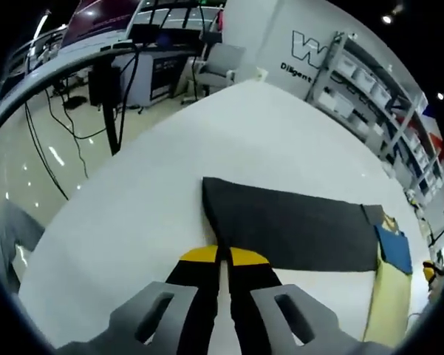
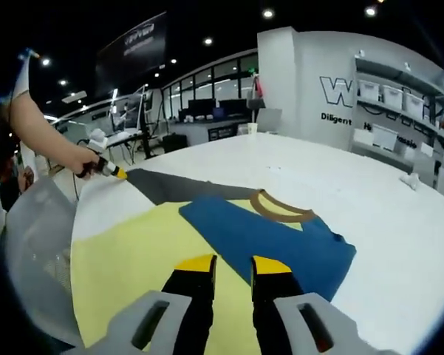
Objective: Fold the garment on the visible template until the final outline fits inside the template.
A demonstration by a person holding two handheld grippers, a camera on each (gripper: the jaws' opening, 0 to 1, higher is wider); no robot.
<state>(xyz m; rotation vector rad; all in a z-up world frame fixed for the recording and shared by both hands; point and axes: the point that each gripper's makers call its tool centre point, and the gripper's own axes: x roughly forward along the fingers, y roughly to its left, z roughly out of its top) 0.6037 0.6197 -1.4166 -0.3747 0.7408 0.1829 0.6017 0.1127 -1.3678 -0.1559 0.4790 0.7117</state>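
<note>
Lying flat on the white table (image 2: 399,222), the garment (image 2: 266,240) shows yellow, blue and dark gray panels w/ a brown collar in the right gripper view. In the left gripper view we see its gray part (image 1: 292,225) spread ahead, blue and yellow bits at the far right. Left gripper (image 1: 223,257) has jaws clenched together at the gray edge; we can't tell if cloth is pinched btw them. Right gripper (image 2: 225,262) hangs over the yellow area, jaws released w/ a gap. In the right gripper view a person's hand (image 2: 77,159) holds the other gripper at the gray corner. Shelves (image 2: 399,92) and a lettered wall stand behind.
</note>
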